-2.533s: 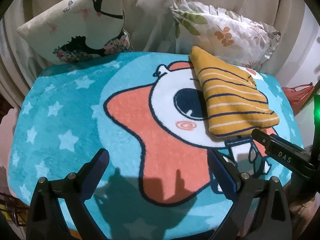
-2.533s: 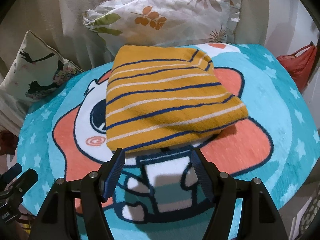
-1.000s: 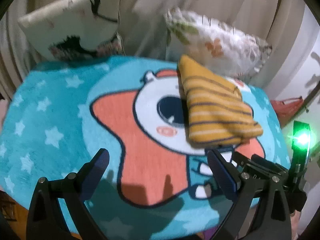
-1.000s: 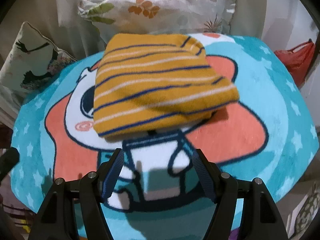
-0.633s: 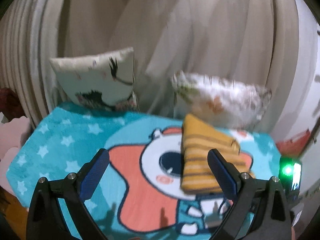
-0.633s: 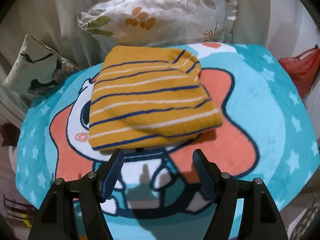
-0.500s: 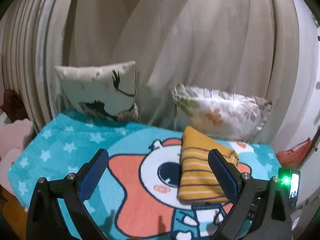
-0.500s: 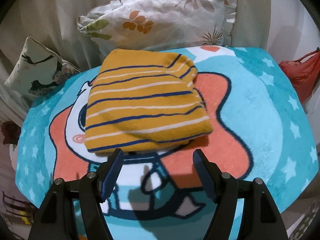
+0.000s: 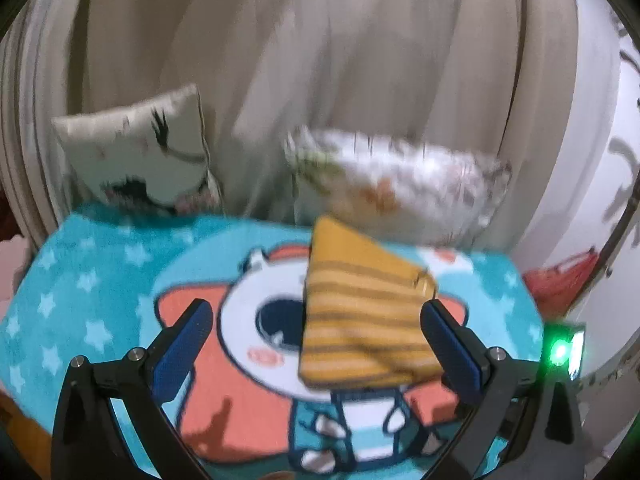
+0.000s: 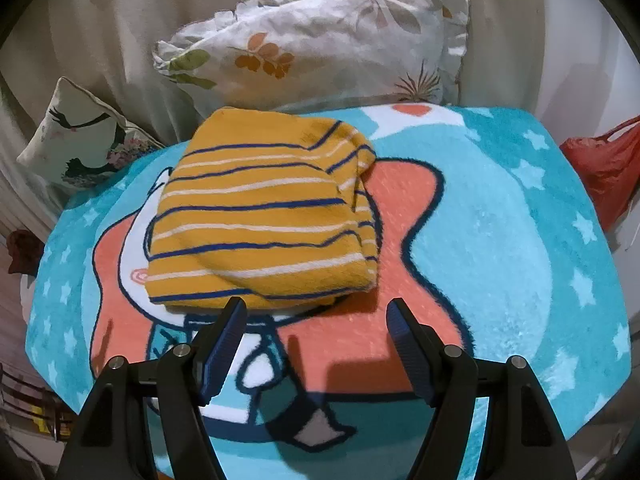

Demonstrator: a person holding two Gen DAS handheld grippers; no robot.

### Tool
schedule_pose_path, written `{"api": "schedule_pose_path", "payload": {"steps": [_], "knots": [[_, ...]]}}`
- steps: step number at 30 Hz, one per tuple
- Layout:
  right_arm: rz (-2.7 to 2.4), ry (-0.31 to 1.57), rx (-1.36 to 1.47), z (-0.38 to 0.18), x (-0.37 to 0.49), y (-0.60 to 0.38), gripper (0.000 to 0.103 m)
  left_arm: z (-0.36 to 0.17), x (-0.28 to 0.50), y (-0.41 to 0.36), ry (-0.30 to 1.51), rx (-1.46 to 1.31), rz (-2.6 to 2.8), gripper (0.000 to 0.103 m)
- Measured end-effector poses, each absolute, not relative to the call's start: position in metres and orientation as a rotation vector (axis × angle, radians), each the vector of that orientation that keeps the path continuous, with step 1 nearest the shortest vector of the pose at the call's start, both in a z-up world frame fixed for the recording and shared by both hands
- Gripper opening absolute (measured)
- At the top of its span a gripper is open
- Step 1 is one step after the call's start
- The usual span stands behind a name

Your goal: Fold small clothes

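A folded mustard-yellow garment with navy and white stripes lies on a turquoise cartoon blanket. It also shows, blurred, in the left wrist view. My right gripper is open and empty, held just in front of the garment's near edge. My left gripper is open and empty, held back from the garment and above the blanket. Neither gripper touches the cloth.
A floral pillow and a pillow with a black figure print lean against beige curtains behind the blanket. A red bag hangs off the right edge. A green light glows on the right gripper's body.
Both grippers have drawn back from the folded garment. The left one rose and tipped up, so the curtains fill its view. The garment has stayed put.
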State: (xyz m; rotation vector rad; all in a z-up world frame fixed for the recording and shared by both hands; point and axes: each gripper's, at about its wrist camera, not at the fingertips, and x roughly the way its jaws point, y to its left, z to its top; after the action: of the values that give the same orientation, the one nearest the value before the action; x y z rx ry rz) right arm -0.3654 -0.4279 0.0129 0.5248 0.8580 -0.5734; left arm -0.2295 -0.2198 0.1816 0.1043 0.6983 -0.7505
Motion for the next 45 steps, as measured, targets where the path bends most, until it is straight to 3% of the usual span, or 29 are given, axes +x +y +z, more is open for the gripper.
{"api": "schedule_pose_path", "payload": {"steps": [10,45], "knots": [[-0.520,0.882,0.480,0.007,-0.358,-0.420,0.077,0.104,-0.255,-0.245,0.933,0.295,-0.628,0.103],[-0.547,0.925,0.456,-0.004,-0.397,-0.411,0.078,0.076,-0.289,-0.251,1.053,0.278,-0.681,0.103]]}}
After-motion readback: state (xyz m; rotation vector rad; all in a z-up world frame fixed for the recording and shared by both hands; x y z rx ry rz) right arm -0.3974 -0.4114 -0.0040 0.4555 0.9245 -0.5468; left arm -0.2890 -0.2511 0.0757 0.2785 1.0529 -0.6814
